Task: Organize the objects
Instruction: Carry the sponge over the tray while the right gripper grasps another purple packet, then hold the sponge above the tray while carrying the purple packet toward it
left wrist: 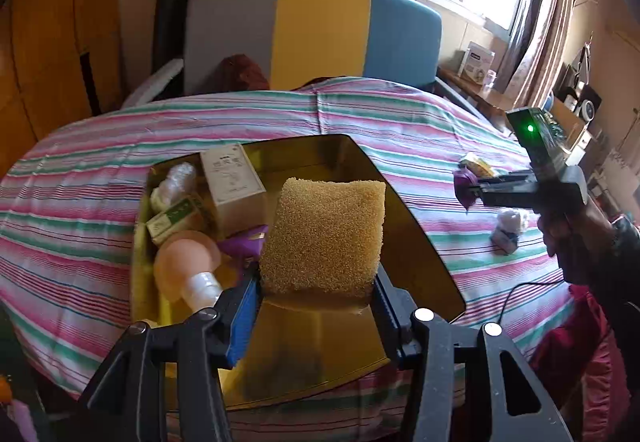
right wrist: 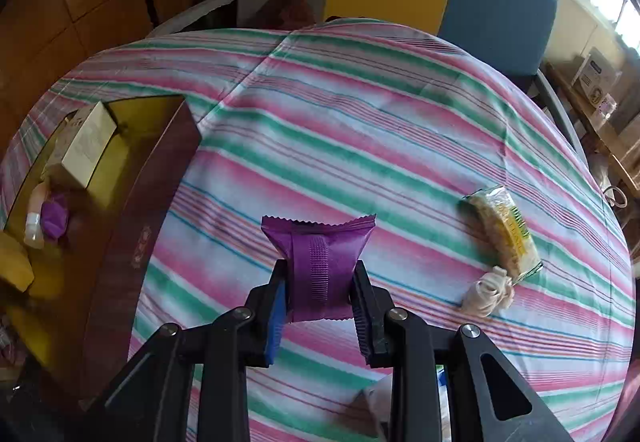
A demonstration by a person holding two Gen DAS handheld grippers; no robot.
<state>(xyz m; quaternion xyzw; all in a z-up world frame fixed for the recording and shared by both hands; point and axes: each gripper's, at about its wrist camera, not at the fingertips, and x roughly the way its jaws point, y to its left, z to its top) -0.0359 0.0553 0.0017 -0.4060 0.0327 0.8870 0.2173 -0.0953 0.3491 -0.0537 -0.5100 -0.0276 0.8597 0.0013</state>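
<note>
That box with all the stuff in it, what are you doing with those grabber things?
A person is tidying things off the striped tablecloth into the gold-lined box. The left gripper is squeezing a yellow sponge over the box, which already holds a white carton and a few other bits. The right gripper is clamped on a purple snack packet, held above the cloth. A yellow snack bar and a small white bundle are waiting on the cloth.

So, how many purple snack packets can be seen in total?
2. One purple packet is clamped in the right gripper above the striped tablecloth. The other purple packet lies inside the box, beside the sponge. More may be hidden.
</note>
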